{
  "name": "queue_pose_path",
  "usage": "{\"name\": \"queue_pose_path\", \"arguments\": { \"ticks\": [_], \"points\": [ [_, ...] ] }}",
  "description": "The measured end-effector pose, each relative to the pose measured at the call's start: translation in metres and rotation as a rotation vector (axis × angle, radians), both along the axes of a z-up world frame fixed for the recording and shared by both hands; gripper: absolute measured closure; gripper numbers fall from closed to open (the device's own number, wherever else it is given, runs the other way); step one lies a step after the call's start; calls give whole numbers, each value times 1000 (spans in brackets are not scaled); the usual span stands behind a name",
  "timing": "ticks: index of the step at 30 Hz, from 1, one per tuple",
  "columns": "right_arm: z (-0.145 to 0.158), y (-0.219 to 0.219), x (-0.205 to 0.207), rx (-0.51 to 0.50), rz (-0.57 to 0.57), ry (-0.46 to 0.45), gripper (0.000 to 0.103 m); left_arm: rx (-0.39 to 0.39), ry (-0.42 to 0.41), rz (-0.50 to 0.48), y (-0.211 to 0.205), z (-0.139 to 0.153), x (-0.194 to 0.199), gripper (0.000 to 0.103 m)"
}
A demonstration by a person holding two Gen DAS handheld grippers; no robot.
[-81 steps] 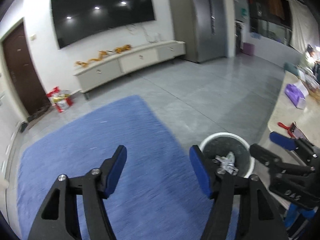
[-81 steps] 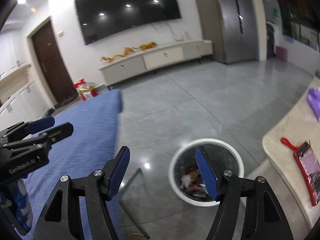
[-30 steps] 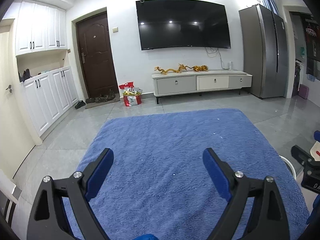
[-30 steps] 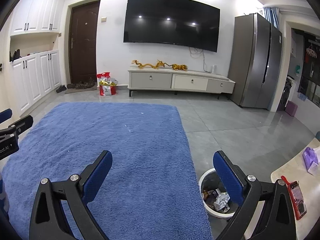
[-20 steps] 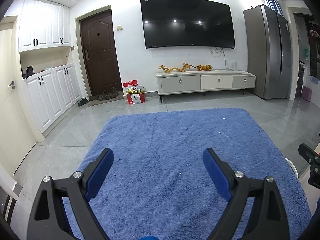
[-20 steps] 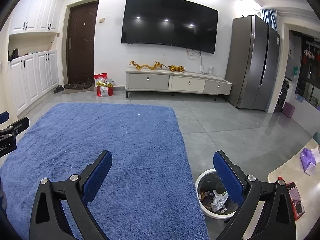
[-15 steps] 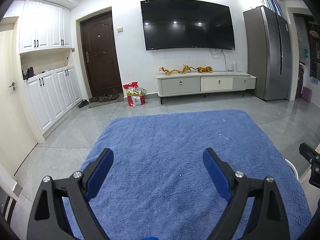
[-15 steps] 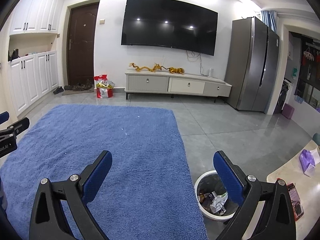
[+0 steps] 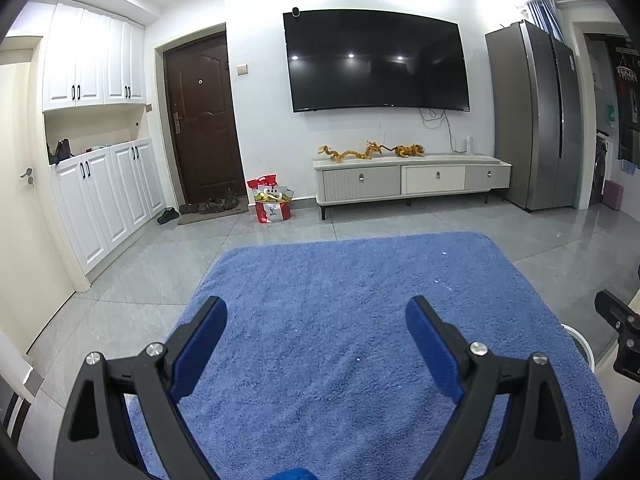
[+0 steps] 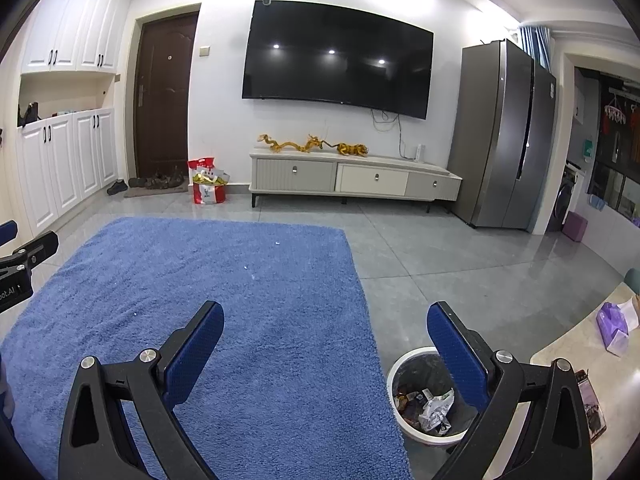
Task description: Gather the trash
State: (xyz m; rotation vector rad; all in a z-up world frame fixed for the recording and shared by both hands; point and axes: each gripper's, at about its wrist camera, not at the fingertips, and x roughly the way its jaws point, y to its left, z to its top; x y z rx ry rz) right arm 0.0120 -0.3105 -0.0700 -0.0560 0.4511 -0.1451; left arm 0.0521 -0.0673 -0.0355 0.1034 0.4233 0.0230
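A white trash bin (image 10: 404, 368) with a dark liner stands on the grey floor beside the blue rug (image 10: 224, 320), low right in the right wrist view. Crumpled wrappers (image 10: 434, 406) lie inside it. Its rim (image 9: 582, 346) peeks in at the right edge of the left wrist view. My left gripper (image 9: 316, 320) is open and empty above the rug (image 9: 360, 304). My right gripper (image 10: 324, 324) is open and empty, its right finger over the bin. Small white specks (image 10: 276, 243) lie on the rug.
A beige table (image 10: 616, 364) with a purple tissue pack (image 10: 614, 326) and a red-trimmed phone (image 10: 590, 404) is at the right. A TV console (image 10: 352, 180), a fridge (image 10: 504, 136), a red bag (image 10: 206, 186) and a brown door (image 10: 162, 96) line the far wall.
Both grippers have risen and tilted up from the bin to face the room level. Over the last second the view has only drifted slightly. Both stay open and empty.
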Motion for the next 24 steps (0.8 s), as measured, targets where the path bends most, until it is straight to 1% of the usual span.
{"name": "queue_pose_path", "arguments": {
  "ticks": [24],
  "points": [
    [13, -3, -11, -11, -1, -56, 2, 3, -51, -6, -5, 12, -14, 12]
  ]
}}
